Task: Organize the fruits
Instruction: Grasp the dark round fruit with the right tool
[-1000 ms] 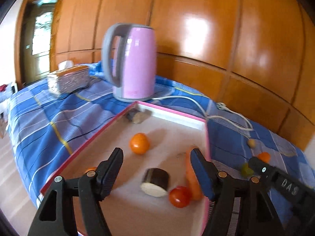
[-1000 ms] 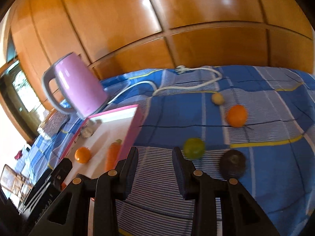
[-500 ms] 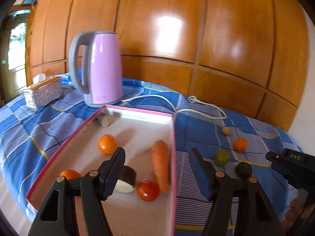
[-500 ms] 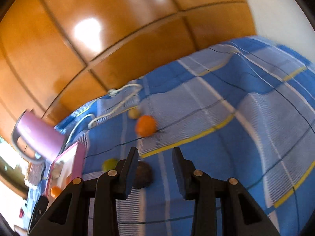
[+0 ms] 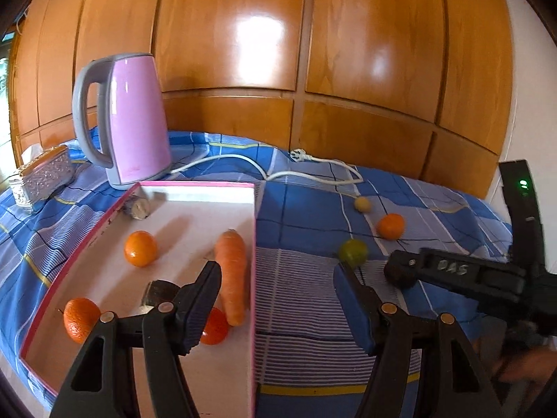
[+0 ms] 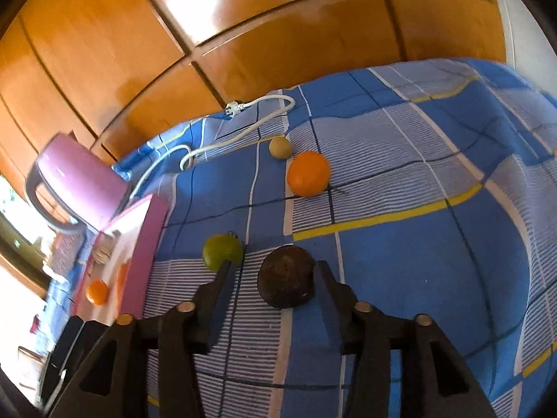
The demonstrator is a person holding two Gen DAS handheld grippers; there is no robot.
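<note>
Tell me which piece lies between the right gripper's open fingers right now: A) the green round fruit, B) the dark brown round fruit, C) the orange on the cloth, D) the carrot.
B: the dark brown round fruit lies between the right gripper fingers, while the green round fruit lies just outside them.

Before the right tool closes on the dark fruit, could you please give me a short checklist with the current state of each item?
1. Right tool open: ok, its jaws have just been opening.
2. Dark brown round fruit between the right fingers: ok, nearer the right-hand finger.
3. Pads pressing on that fruit: not ok, not gripped yet.
4. Green round fruit clear of the grasp: cannot tell, the other fingertip overlaps it.
5. Space in the pink-rimmed white tray: ok, bare patches show.
6. Left tool empty and out of the way: ok, open over the tray's edge.
</note>
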